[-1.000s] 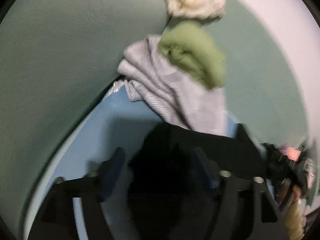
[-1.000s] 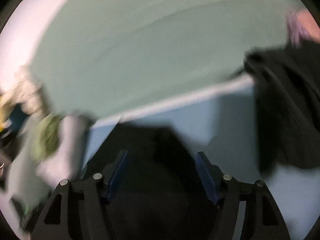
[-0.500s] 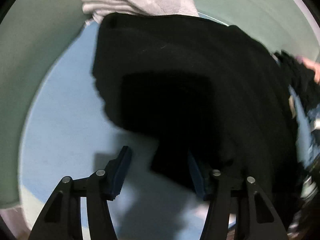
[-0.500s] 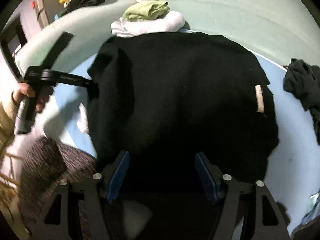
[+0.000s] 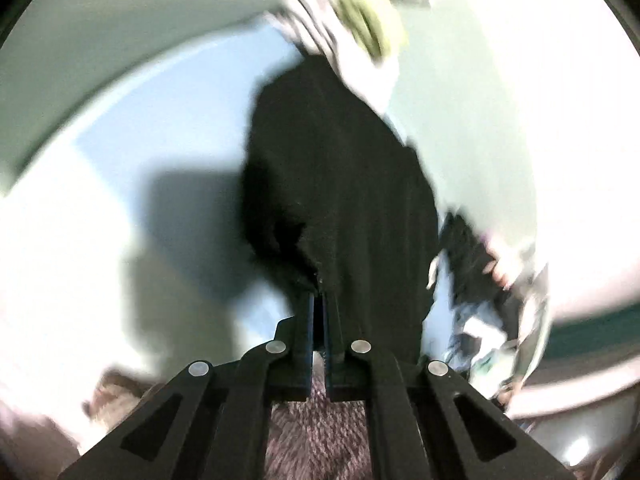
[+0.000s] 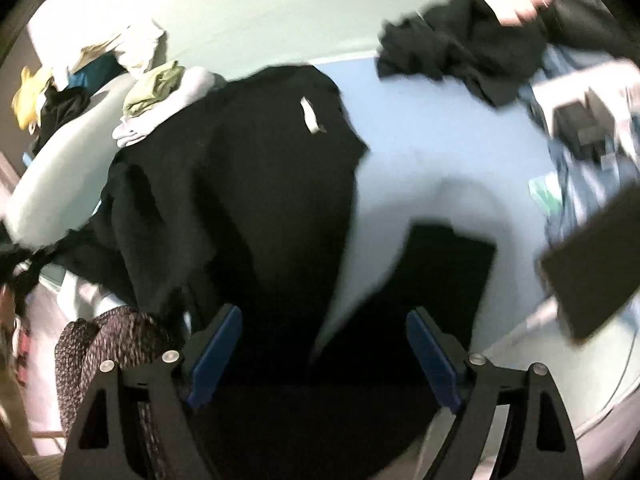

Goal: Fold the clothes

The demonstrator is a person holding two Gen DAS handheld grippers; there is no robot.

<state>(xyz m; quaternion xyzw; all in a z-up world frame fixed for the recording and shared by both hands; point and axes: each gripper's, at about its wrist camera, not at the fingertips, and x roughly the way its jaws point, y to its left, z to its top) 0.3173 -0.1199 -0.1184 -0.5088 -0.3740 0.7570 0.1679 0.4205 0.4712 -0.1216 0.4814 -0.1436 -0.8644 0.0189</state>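
A black garment (image 5: 340,184) lies across the light blue surface (image 5: 160,128), stretching away from me. My left gripper (image 5: 318,300) is shut on the garment's near edge, which bunches at the fingertips. In the right wrist view the same black garment (image 6: 248,184) shows a white label (image 6: 312,120). My right gripper (image 6: 324,344) is open, its blue pads (image 6: 216,348) spread wide over the garment's near part, with nothing pinched between them.
A folded grey and green pile (image 6: 160,96) sits at the garment's far end. Another crumpled black garment (image 6: 460,48) lies far right. A dark flat slab (image 6: 592,264) and blue clutter (image 6: 580,160) sit at right. A speckled knit fabric (image 6: 104,340) is near left.
My left gripper has closed on the black garment's near edge and pulled it up; it was open half a second ago. The right gripper stays open and has shifted its view rightwards.
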